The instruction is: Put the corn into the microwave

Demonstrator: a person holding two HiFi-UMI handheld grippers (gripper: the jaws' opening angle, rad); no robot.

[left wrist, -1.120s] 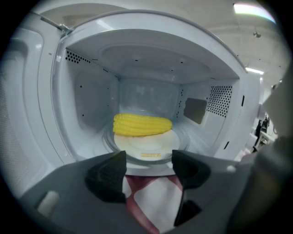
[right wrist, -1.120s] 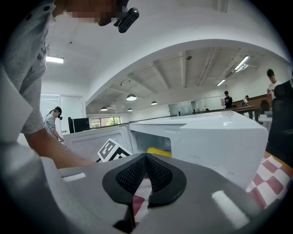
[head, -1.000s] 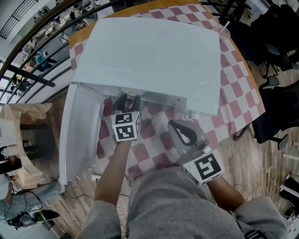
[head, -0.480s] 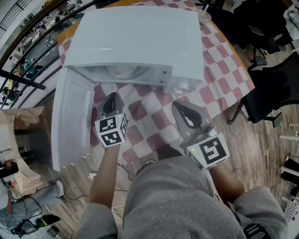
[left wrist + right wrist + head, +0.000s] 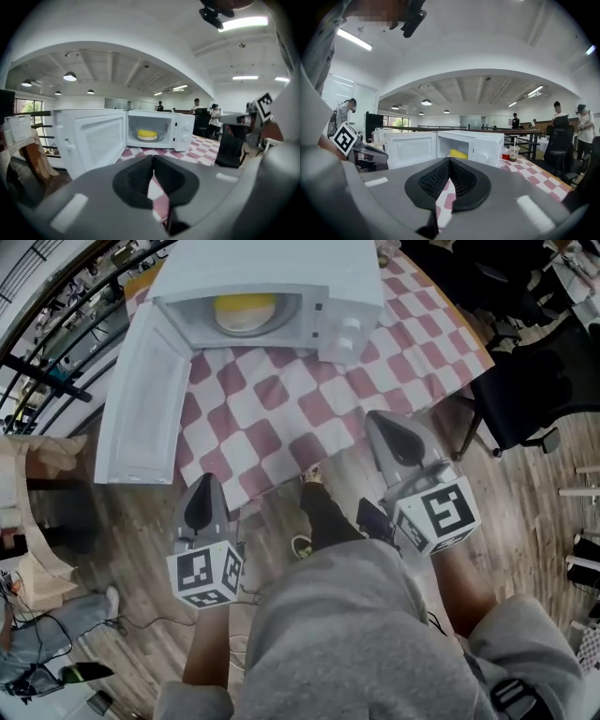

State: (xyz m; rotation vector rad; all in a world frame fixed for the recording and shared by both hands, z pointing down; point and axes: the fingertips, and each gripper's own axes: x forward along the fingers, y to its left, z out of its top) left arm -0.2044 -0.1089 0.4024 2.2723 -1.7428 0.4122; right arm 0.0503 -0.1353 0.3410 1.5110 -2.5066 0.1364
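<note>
On the checkered tablecloth (image 5: 281, 418), the open microwave (image 5: 352, 287) holds corn (image 5: 246, 307).

- Left tongs (image 5: 202, 488): a grey moulded shell tapered to a rounded nose. Black ribbed pads (image 5: 138, 176) are set in a dark recess, and a pale rectangular strip (image 5: 68, 213) is fixed to the shell.
- Left marker cube (image 5: 206, 575): white faces printed with black square codes.
- Right tongs (image 5: 386, 427): the same grey build, with black mesh-textured pads (image 5: 433, 180).
- Right marker cube (image 5: 439, 515): marked alike.
- Clothing: a grey top (image 5: 347, 634) is worn with the forearms left uncovered. A dark trouser leg (image 5: 323, 512) and a dark shoe with a pale edge (image 5: 302, 547) are seen.
</note>
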